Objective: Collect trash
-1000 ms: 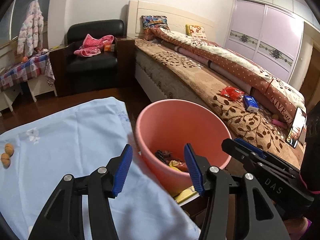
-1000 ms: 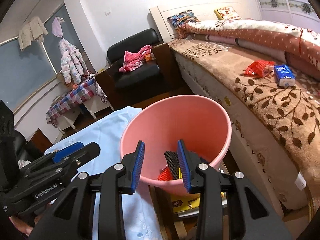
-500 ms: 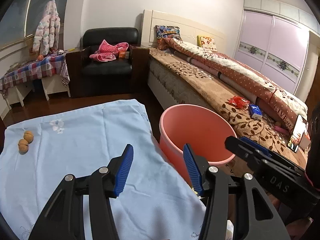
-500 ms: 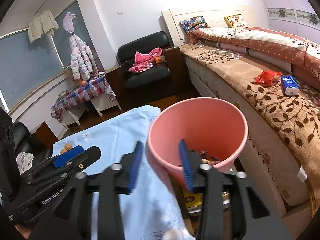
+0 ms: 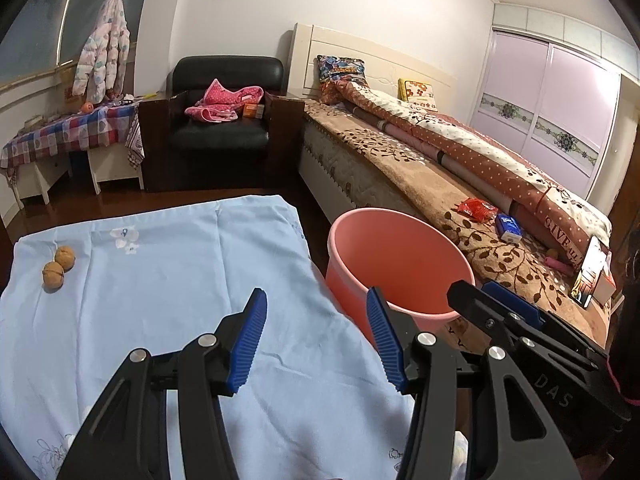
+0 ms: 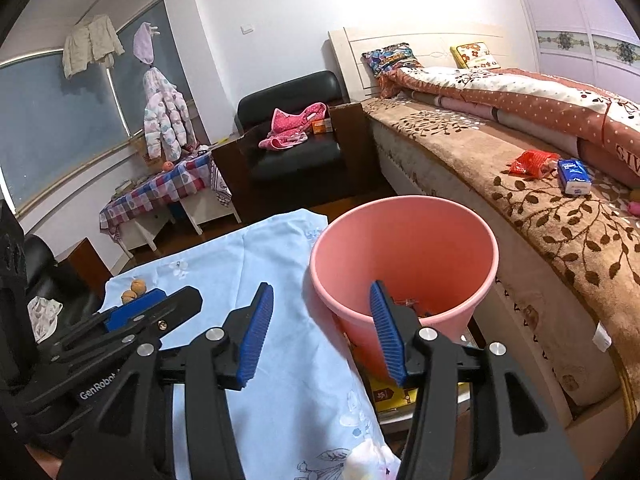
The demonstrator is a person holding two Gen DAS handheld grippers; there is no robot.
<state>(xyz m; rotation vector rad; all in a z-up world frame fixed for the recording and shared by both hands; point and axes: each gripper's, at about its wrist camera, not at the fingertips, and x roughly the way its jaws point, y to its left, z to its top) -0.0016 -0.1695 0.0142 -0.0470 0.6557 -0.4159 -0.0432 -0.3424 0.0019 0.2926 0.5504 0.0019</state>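
A pink bucket [image 5: 400, 264] stands between the blue-clothed table [image 5: 160, 280] and the bed; in the right wrist view the bucket [image 6: 404, 248] shows some wrappers at its bottom. My left gripper [image 5: 316, 332] is open and empty above the cloth's right edge. My right gripper [image 6: 320, 328] is open and empty, just in front of the bucket's near rim. Two walnuts [image 5: 58, 266] lie at the cloth's far left. A red wrapper [image 5: 478, 209] and a blue tissue pack [image 5: 508, 229] lie on the bed.
The bed [image 5: 420, 176] with a brown leaf blanket runs along the right. A black armchair [image 5: 220, 128] with pink clothes stands at the back. A checked-cloth side table [image 5: 68, 128] is at back left. A yellow box [image 6: 384, 394] lies under the bucket.
Both grippers have pulled back and up from the bucket. The right gripper has opened wider. More of the blue cloth and the walnuts show now.
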